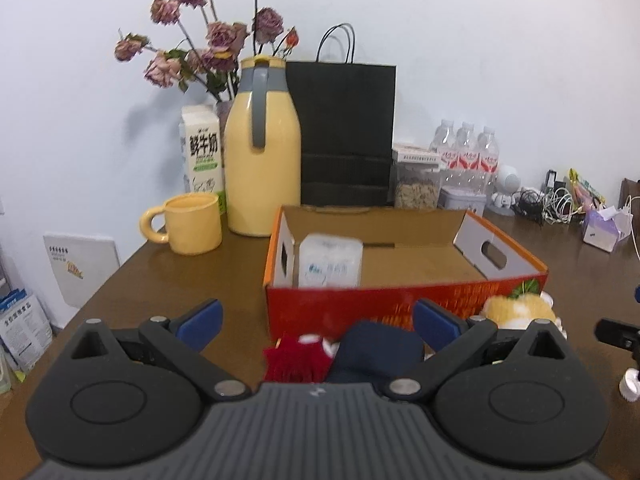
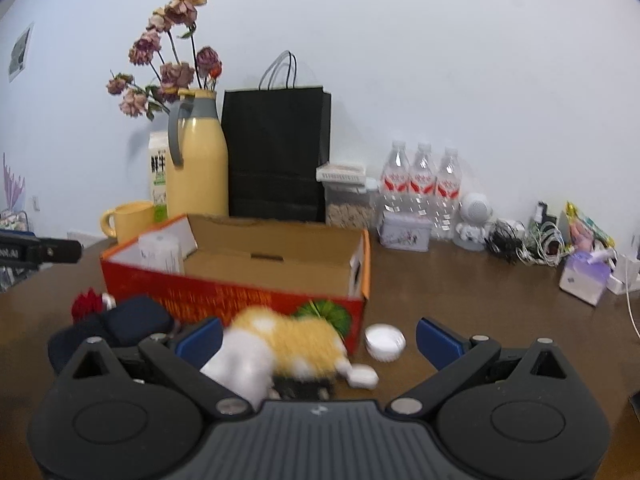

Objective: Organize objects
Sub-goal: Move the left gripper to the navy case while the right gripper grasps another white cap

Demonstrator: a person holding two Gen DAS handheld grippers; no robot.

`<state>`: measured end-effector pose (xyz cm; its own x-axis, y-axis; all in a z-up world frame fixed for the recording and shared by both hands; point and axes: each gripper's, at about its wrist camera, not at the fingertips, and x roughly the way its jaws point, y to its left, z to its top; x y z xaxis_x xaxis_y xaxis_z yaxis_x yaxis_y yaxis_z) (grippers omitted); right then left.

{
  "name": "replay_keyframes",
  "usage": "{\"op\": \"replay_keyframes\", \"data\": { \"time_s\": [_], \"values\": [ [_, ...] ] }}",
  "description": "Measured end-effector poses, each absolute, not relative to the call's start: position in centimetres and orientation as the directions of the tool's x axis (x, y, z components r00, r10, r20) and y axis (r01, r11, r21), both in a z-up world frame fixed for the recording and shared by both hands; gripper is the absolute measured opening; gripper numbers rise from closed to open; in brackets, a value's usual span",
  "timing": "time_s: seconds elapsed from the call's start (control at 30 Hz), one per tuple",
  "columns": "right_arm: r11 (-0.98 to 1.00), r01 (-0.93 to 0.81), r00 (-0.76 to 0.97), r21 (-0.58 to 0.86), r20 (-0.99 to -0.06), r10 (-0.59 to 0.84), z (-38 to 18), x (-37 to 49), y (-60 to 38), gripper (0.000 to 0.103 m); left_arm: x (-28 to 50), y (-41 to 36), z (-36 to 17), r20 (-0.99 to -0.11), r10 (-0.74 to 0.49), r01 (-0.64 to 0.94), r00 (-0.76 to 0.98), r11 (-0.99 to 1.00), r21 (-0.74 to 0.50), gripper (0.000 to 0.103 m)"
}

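The red cardboard box (image 2: 240, 296) sits mid-surface, holding one white container (image 1: 330, 260). Both hand-held grippers, left (image 1: 316, 320) and right (image 2: 318, 338), are spread wide and empty. The right one could nudge the yellow plush toy (image 2: 292, 340) into the small white cap (image 2: 385, 342). The milk carton (image 1: 204, 156) reads 鲜牛奶.

Right gripper (image 2: 319, 338) jaws wide apart over blurry yellow-white plush toy (image 2: 280, 346), red cardboard box (image 2: 240, 292) just behind, white cap (image 2: 385, 342) beside.

Brown wooden table (image 1: 192, 280) against plain white wall (image 1: 480, 40).
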<state>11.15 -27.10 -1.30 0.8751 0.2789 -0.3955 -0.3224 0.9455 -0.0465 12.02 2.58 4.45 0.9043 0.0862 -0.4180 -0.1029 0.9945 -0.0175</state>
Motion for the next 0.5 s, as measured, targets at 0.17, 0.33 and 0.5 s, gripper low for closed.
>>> {"op": "replay_keyframes", "data": {
  "time_s": [0.17, 0.33, 0.5],
  "values": [
    [0.949, -0.312, 0.857, -0.048, -0.446, 0.259, -3.2, 9.7, -30.3, 0.103, 10.4, 2.9, 3.2, -0.447, 0.093, -0.114, 0.890, 0.993, -0.019, 0.103],
    [0.954, -0.299, 0.825, -0.035, -0.511, 0.240, -5.3, 8.8, -33.4, 0.103, 9.0, 3.0, 2.1, -0.466, 0.094, -0.118, 0.880, 0.993, -0.022, 0.103],
    [0.951, -0.310, 0.791, -0.022, -0.561, 0.245, -7.1, 8.7, -35.1, 0.103, 8.4, 2.9, 1.1, -0.489, 0.093, -0.121, 0.867, 0.992, -0.027, 0.103]
  ]
}}
